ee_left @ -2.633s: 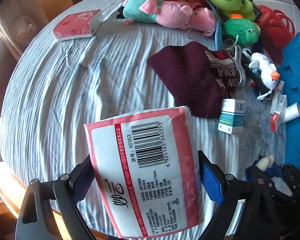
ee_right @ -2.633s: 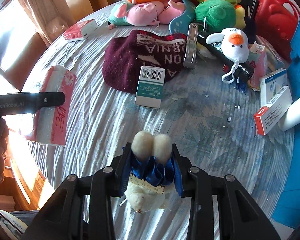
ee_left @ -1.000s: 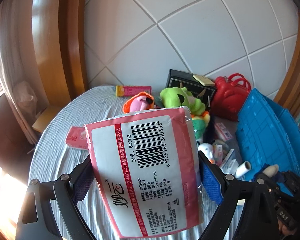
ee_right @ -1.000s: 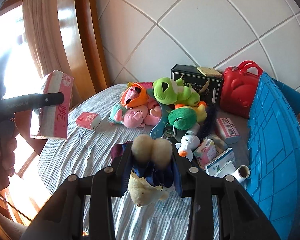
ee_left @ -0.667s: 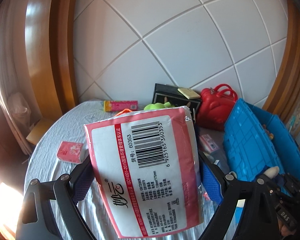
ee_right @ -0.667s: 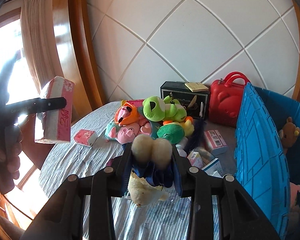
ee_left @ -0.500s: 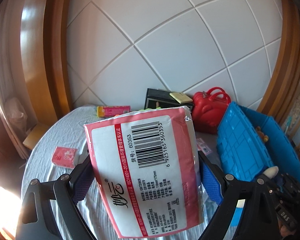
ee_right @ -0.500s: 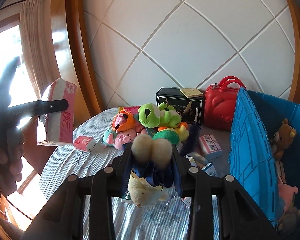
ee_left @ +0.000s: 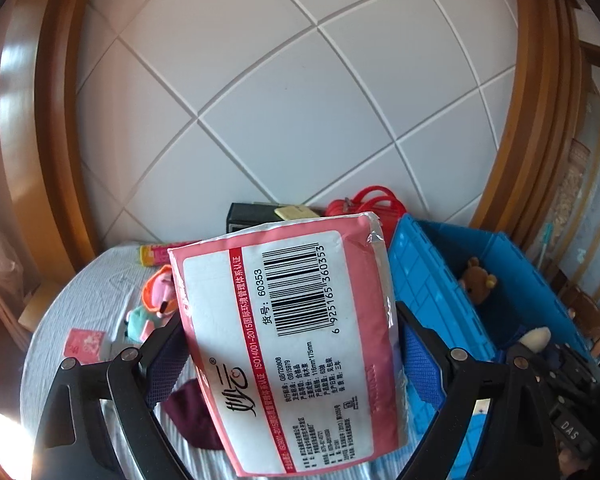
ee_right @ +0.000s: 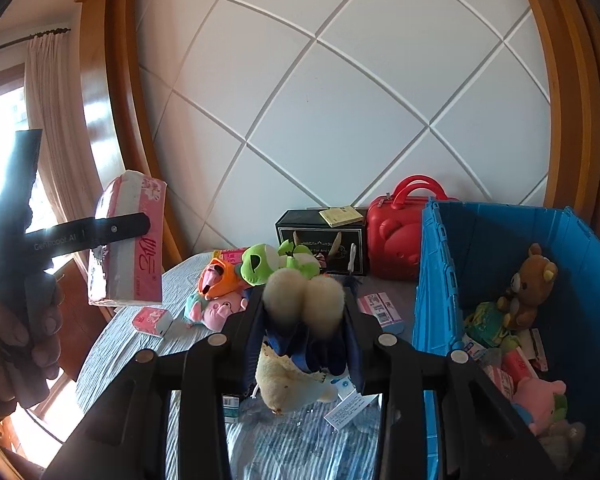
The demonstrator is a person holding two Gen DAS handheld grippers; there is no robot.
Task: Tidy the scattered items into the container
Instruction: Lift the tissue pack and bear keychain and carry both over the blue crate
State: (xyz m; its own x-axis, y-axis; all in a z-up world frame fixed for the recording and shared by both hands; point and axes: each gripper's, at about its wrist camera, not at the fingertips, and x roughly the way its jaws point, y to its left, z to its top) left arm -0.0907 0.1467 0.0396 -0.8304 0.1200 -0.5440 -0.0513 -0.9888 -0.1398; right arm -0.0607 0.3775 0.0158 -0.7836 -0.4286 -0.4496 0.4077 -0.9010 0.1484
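My left gripper (ee_left: 288, 356) is shut on a pink and white tissue pack (ee_left: 292, 344), held high above the table; the pack also shows in the right wrist view (ee_right: 128, 240). My right gripper (ee_right: 304, 332) is shut on a small cream plush toy in blue clothes (ee_right: 300, 344), held above the table just left of the blue crate (ee_right: 436, 280). The crate (ee_left: 432, 280) stands at the right and holds a brown bear (ee_right: 528, 284) and several other toys and packs.
On the striped cloth lie a small pink tissue pack (ee_right: 152, 320), pink pig, orange and green plush toys (ee_right: 260, 264), a maroon sock (ee_left: 192, 412) and small boxes. A black box (ee_right: 320, 240) and red case (ee_right: 400, 236) stand by the wall.
Both grippers have risen from the table with their loads and moved right toward the blue crate, whose inside now shows.
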